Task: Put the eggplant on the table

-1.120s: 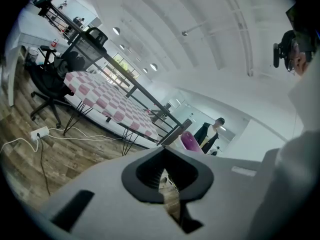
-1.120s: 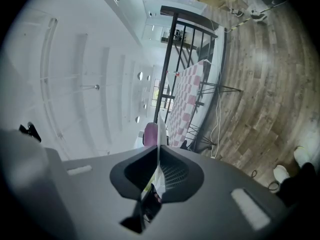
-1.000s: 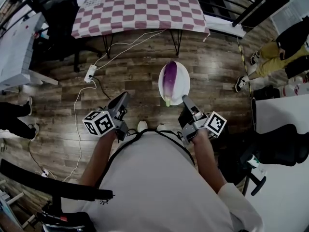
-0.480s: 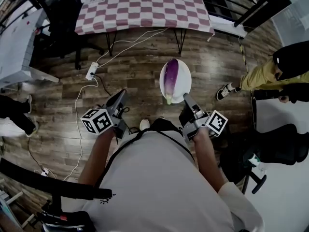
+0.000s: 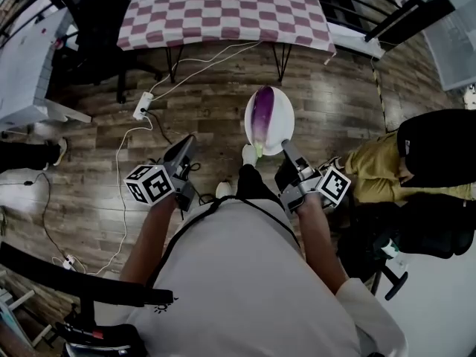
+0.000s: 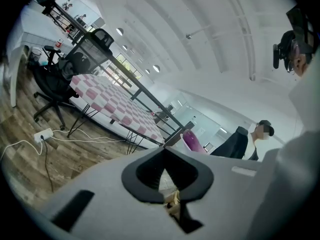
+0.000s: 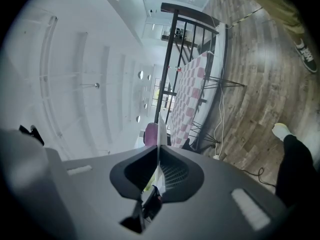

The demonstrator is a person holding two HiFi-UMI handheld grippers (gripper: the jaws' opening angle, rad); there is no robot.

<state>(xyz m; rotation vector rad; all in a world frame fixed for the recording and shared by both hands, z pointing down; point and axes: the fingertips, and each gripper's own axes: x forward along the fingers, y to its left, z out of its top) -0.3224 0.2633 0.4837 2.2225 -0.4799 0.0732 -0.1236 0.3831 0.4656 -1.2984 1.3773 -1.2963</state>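
Head view. The eggplant (image 5: 262, 117) lies lengthwise on a white oval plate (image 5: 283, 123), its purple body pointing to 12 o'clock and its pale green stalk end to 6 o'clock. The plate is carried over the wooden floor (image 5: 208, 117). It is well apart from the surface (image 5: 223, 10), a checked-cloth table at 12 o'clock in the frame. The right gripper (image 5: 287, 152) meets the plate at its 5 o'clock rim. The left gripper (image 5: 186, 147) is at 9 o'clock of the plate, apart from it and pointing to 12 o'clock. A white power strip (image 5: 140, 106) with its cable lies on the floor at 10 o'clock, and a black office chair (image 5: 89, 13) stands beside the surface at 11 o'clock. A seated bystander (image 5: 435, 158) in dark and yellow clothing is at 3 o'clock.

Left gripper view. The jaws of the left gripper (image 6: 163, 149) are closed tip to tip with nothing between them. Beyond them the eggplant (image 6: 191, 140) shows at 1 o'clock and the surface (image 6: 115, 104) at 10 o'clock.

Right gripper view. The jaws of the right gripper (image 7: 158, 149) are clamped on the thin edge of the plate (image 7: 159, 131), seen edge-on and rising toward 12 o'clock. The eggplant (image 7: 149, 134) lies against the plate's left face. The surface (image 7: 187, 99) stands beyond at 1 o'clock.
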